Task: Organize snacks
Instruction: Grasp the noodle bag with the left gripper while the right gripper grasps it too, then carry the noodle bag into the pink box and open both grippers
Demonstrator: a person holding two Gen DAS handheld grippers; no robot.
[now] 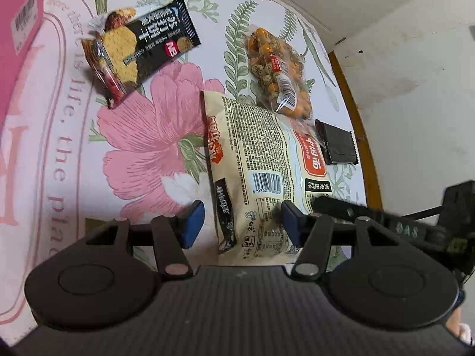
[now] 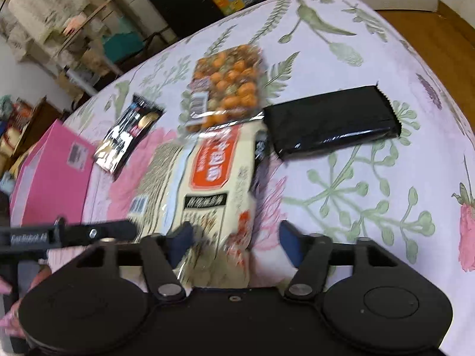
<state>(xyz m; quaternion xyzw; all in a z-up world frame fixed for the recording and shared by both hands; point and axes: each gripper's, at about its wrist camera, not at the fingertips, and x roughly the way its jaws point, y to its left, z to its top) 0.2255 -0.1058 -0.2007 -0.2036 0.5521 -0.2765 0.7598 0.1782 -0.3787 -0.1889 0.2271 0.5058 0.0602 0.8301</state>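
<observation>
Four snacks lie on the flowered tabletop (image 1: 166, 136), and a pink box (image 1: 17, 26), probably where they belong, stands at the far left edge. The large cream noodle bag (image 1: 252, 172) lies flat in the middle. Both grippers are lined up on its near end, so picking up this bag looks like the step in hand.

To do it well, one gripper should take the bag by its crimped near edge, not across the puffed body, where the film would slip or the contents get crushed. The fingers should come low enough to bracket the seam before closing, and the lift should go straight up so the orange nut bag (image 1: 277, 71), whose near edge touches or overlaps the far end of the noodle bag, is not dragged along. The black packet (image 2: 329, 121) sits just beside the bag's far right corner and could be nudged too.

The left gripper (image 1: 242, 222) is wide open; its blue pads stand on either side of the bag's near end, and I cannot tell whether either pad touches the film. It holds nothing. The right gripper (image 2: 237, 240) is also wide open and empty, with its left pad over the bag's near corner; the view is blurred, so contact cannot be judged. The cracker packet (image 1: 139, 50) lies well apart, toward the pink box.
</observation>
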